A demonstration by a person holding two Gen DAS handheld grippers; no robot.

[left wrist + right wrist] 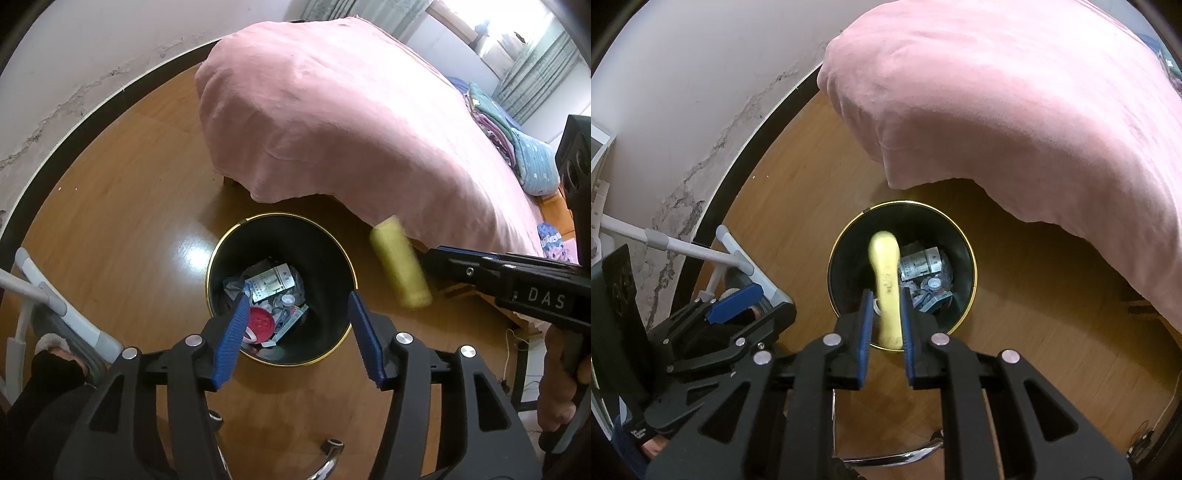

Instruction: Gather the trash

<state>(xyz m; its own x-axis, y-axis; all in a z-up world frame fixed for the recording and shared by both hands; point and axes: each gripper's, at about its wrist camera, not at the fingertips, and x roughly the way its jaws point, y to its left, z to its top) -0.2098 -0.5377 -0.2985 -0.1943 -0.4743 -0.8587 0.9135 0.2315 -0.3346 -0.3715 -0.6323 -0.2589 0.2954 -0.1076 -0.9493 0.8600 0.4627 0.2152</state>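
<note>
The right gripper (884, 321) is clamping a yellow bottle (885, 280) directly above the black bin (334, 243), which is sitting on the wooden floor (122, 221) just beside the pink-covered bed (332, 122). The left gripper (295, 328) is hanging over the bin with its jaws apart and nothing between them.

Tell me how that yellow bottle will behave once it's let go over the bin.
The yellow bottle looks like light plastic, pinched by the right gripper, so it probably flexes. Smooth and rounded, it may slip. It hangs above the black bin, so it should land on the litter inside.
</note>
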